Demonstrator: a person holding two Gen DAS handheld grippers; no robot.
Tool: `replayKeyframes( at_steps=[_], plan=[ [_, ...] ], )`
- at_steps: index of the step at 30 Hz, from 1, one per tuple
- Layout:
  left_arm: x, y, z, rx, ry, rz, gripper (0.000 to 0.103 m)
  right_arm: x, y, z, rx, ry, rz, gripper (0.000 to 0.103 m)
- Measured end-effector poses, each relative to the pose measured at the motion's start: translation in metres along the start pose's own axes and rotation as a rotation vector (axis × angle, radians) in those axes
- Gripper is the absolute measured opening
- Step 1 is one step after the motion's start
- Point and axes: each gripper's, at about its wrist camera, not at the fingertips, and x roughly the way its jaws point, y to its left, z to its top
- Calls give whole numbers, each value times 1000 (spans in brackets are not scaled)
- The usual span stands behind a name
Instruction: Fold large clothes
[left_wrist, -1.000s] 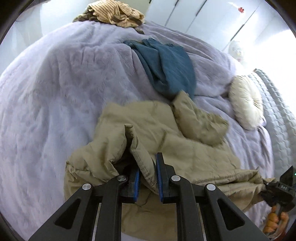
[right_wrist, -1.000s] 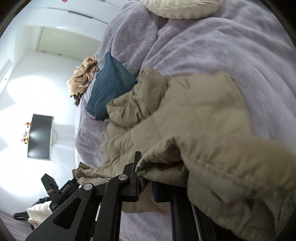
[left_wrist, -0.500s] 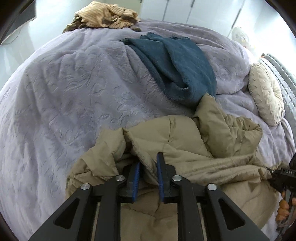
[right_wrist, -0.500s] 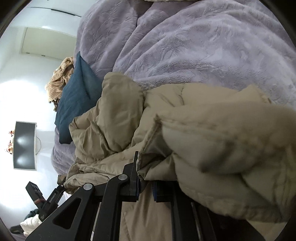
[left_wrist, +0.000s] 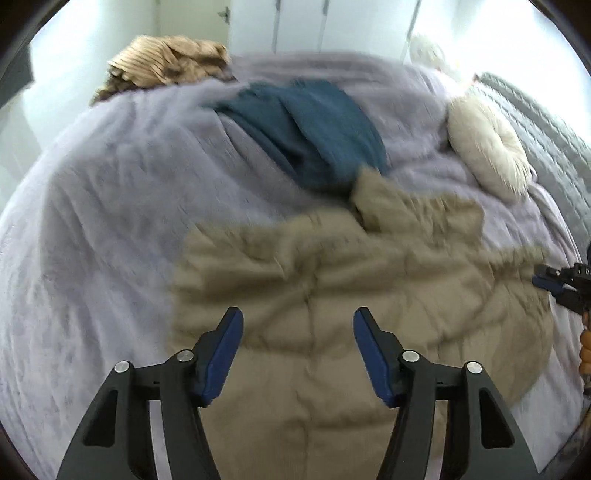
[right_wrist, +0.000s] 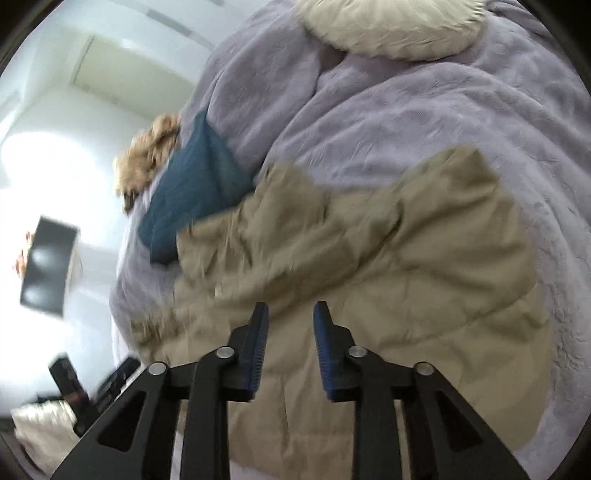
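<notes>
Tan quilted jacket (left_wrist: 332, 295) lies spread on the near side of the lavender bed cover (left_wrist: 110, 203), dropped flat for folding. Both the left gripper (left_wrist: 297, 347) and right gripper (right_wrist: 290, 336) have just been opening (nothing between either pair of jaws).

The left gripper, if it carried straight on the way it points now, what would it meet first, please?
Most likely the tan jacket: it lies spread on the bed just ahead of the left gripper, whose jaws have just been opening with nothing between them. Blur leaves the gap unclear.
</notes>
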Motion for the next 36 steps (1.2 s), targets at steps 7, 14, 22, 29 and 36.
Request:
replayKeyframes(
  at_steps=[7,14,22,29,36],
  plan=[
    [51,-4,5,19,18,94,64,29,-24,4,-50,2,-256,25],
    [76,18,44,-19,-7,173,64,10,-47,35,-41,-91,-379,20],
    [107,22,47,17,-30,256,64,46,-76,51,-36,-71,-394,19],
    [137,31,56,-42,-69,287,64,87,-97,73,35,-79,-361,19],
    [139,34,61,-64,-43,299,64,90,-91,75,16,-63,-403,20]
  ],
)
